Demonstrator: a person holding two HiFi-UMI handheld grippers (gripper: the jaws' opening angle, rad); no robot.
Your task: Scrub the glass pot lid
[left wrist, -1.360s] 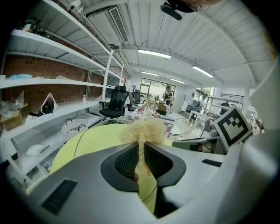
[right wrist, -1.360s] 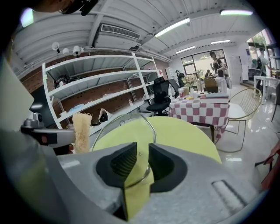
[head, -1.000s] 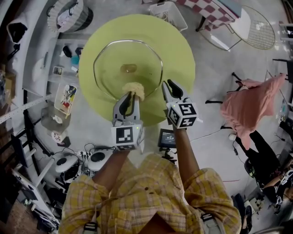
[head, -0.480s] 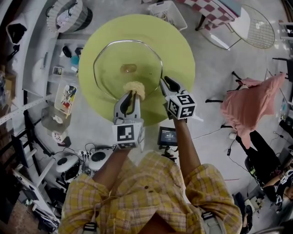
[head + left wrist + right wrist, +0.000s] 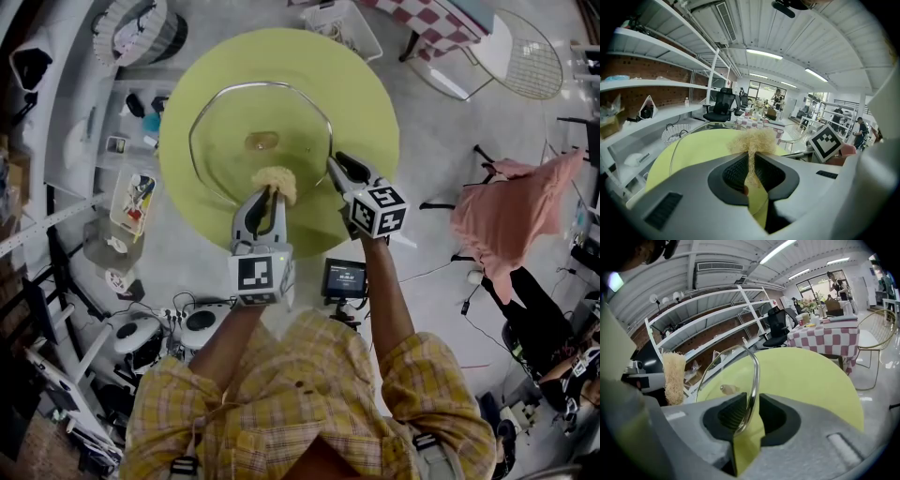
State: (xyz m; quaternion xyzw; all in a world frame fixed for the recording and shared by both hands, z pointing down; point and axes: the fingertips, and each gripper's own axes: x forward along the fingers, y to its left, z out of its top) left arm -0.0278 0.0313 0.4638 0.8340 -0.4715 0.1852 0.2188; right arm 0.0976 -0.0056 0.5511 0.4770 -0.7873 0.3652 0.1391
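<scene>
The glass pot lid [image 5: 225, 131] sits over the middle of the round table [image 5: 370, 94], a little toward its left edge. The lid's near right rim is pinched between the jaws of the right gripper [image 5: 336, 165], which reaches in over the table's near edge. Just left of it, the left gripper [image 5: 266, 195] pinches a scrubber [image 5: 273, 180] at the lid's near rim.

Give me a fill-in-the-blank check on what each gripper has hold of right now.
The ____ gripper is shut on the tan fibrous scrubber.
The right gripper has its fingers closed on the round glass pot lid at its metal ____.
The yellow-green table top below the lid is ____ in shape.
Missing words: left; rim; round.
</scene>
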